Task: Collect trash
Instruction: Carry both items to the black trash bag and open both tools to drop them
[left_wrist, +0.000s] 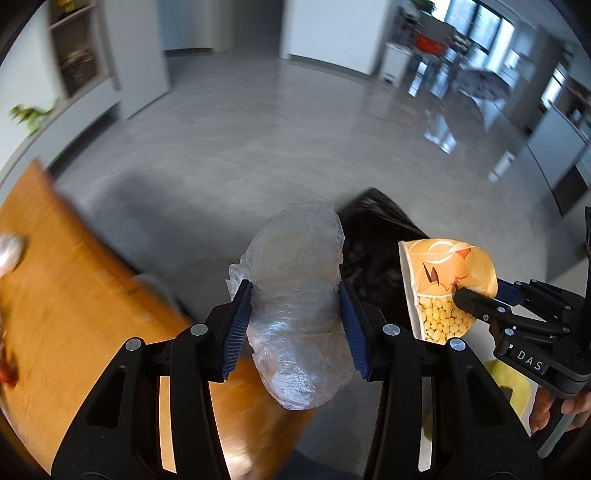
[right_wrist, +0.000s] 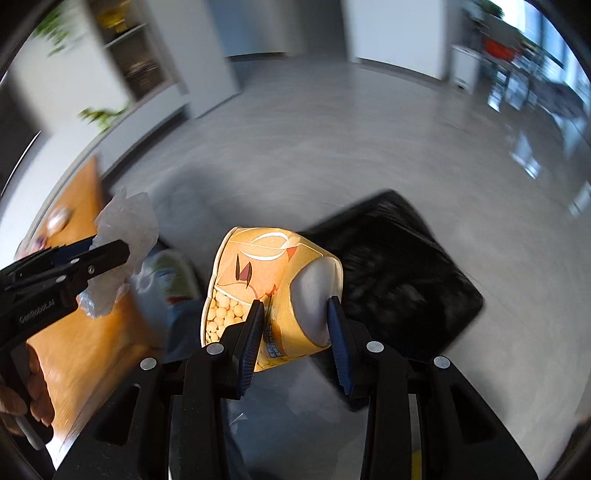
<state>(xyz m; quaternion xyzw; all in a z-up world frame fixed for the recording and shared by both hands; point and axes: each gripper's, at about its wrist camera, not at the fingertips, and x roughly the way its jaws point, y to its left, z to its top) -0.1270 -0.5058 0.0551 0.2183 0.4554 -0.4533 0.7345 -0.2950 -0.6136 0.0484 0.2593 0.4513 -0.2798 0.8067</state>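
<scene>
Pinching a crumpled clear plastic wrap (left_wrist: 299, 306) between its pads, your left gripper (left_wrist: 295, 314) hung beside the wooden table (left_wrist: 74, 288). To its right, your right gripper (right_wrist: 295, 325) clamped a tilted paper cup (right_wrist: 266, 280), with the black trash bag (right_wrist: 399, 280) just beyond both.

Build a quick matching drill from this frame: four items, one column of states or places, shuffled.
Items:
1. clear plastic wrap
2. paper cup
3. black bin bag
4. wooden table

States:
A. lies on the grey floor
B. clamped in the right gripper, tipped on its side
C. off to the left, orange-brown
D. crumpled, clamped in the left gripper

Pairs: 1-D, 2-B, 3-A, 4-C
</scene>
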